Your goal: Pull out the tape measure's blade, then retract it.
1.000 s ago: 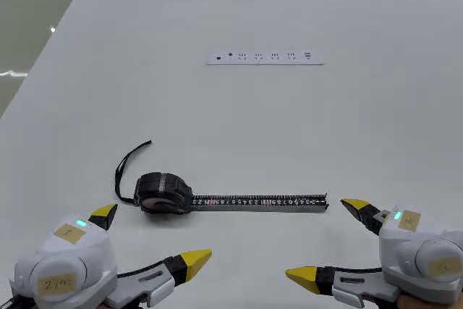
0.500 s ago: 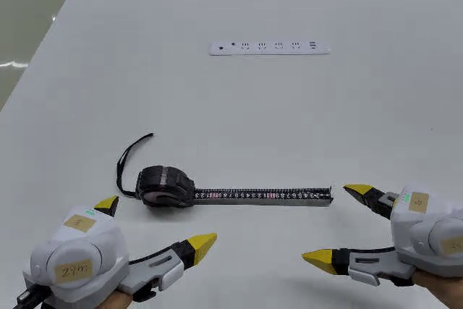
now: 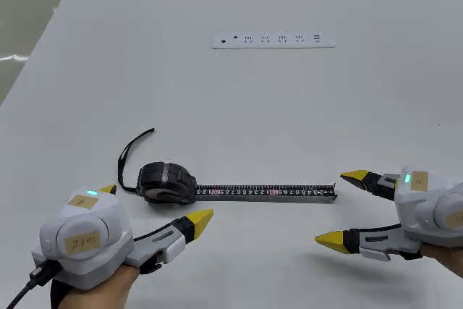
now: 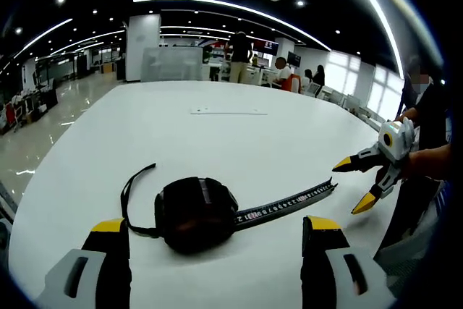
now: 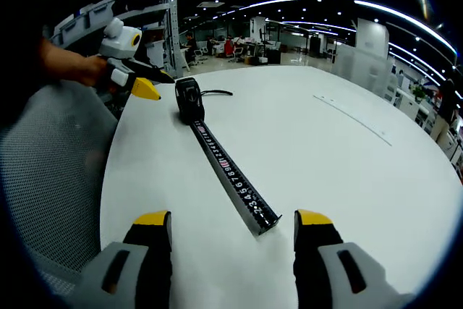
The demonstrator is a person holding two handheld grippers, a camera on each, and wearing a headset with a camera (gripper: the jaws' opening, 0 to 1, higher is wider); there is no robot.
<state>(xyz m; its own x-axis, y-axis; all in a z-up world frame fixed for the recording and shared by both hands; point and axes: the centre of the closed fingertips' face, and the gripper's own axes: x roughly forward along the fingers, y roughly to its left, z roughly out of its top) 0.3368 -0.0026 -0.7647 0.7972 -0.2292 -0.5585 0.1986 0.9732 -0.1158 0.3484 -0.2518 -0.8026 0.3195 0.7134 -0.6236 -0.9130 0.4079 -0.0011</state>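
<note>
Both wide open and empty: right hand-held gripper [image 3: 340,207] has edged up beside the drawn-out blade [image 3: 268,192], left hand-held gripper [image 3: 155,202] waits; retraction next.

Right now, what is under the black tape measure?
The white table. The tape measure and its pulled-out blade lie flat on it. The patch of table right beneath them is covered, so I cannot see it.

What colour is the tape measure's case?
Black; the case shows best in the head view.
</note>
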